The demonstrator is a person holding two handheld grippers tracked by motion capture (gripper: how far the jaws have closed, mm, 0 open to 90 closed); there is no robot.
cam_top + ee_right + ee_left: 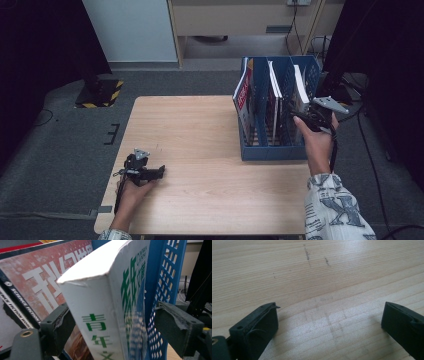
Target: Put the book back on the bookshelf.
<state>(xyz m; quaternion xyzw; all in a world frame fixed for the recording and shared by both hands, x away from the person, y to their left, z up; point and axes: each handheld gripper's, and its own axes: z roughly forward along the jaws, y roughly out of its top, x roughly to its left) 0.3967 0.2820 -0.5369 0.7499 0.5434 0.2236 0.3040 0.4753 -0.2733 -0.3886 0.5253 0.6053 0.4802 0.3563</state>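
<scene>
Jaws, right: the right gripper [110, 327] stands with its jaws wide, one on each side of the white book's spine; the left one sits at or against the cover, the right one is apart from it, beyond the blue lattice wall, so nothing is clamped yet.
Jaws, left: the left gripper [329, 325] has its jaws spread wide over bare wood, with nothing between them.
Table: the wooden table [190, 130] carries the rack at its far right; its near left part has only the resting left gripper [145, 171].
Rack: the blue file rack [272, 150] stands upright with three slots, each holding printed matter on edge.
Magazine: a red-and-white magazine [243, 97] leans in the left slot; in the right gripper view its red cover [37, 280] lies behind the white book.
White book: the white book [105, 305], with green characters on its spine, stands in the rightmost slot, just beside the lattice wall; from above it is the white edge [300, 85] right by the right gripper [315, 117].
Progress: my reading is that this is early work, a pull of the white book out of the rack; the approach is made, while closing, lifting and setting down are all left.
Left hand's part: idle, well apart from the rack.
</scene>
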